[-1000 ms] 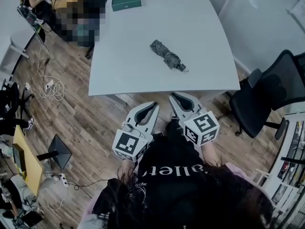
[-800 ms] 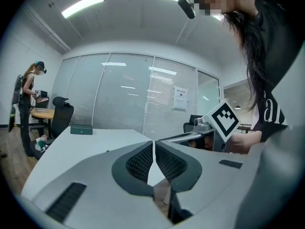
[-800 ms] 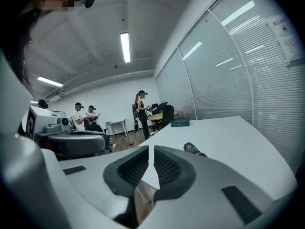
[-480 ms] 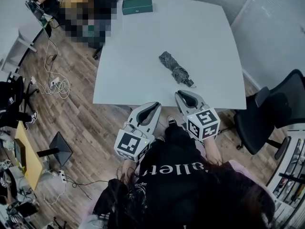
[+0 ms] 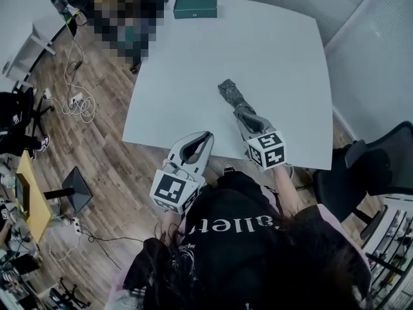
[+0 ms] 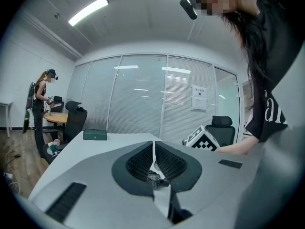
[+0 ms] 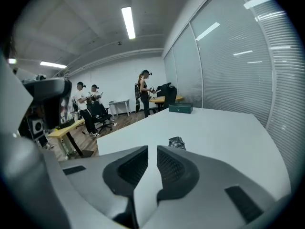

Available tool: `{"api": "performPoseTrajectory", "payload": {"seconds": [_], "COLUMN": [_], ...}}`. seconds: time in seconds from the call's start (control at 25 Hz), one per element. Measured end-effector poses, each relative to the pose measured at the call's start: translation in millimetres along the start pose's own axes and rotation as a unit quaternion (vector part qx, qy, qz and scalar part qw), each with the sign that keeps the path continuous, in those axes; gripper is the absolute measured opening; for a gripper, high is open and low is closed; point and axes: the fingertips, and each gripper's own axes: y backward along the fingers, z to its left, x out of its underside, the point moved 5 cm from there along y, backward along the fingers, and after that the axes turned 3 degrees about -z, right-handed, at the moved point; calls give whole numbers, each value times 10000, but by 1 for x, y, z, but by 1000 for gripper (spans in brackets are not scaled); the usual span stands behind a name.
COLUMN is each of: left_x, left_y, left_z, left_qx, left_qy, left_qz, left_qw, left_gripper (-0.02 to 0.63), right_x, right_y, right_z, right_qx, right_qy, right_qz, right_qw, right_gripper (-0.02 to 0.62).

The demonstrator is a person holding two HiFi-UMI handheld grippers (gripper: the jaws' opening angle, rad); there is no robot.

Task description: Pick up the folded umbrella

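The folded dark grey umbrella is crumpled matt cloth. It lies on a smooth white table with a dull, even top. The left gripper and right gripper look like matt grey plastic, with ribbed black pads. The floor is wood-grain planks.

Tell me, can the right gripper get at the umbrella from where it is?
Probably yes. The right gripper is at the near end of the umbrella, with nothing between them on the table. Its jaws are shut, though, so they must open first.
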Motion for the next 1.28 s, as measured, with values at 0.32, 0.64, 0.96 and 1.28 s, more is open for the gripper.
{"api": "performPoseTrajectory", "payload": {"seconds": [0.32,0.64,0.96,1.28], "left_x": [-1,6,14,18], "left_y": [-20,-31,-33,-20], "left_z": [9,21,27,35], "left_qx": [-262,-494,-643,-885], "left_qy": [-7,132,206,298], "left_qz": [127,318,442,458], "left_qw": [9996,9982,9967,9946], "left_gripper": [28,28,28,28], "right_x": [19,50,73,82], "right_y": [-69,-122,-153,-158], "right_z": [-48,-78,-86,-92], "right_qx": [-164,-155,75,155], "right_qy": [595,474,285,237], "right_qz": [823,1485,1874,1992], "right_qw": [9947,9877,9818,9795], "right_gripper": [115,247,295,296]}}
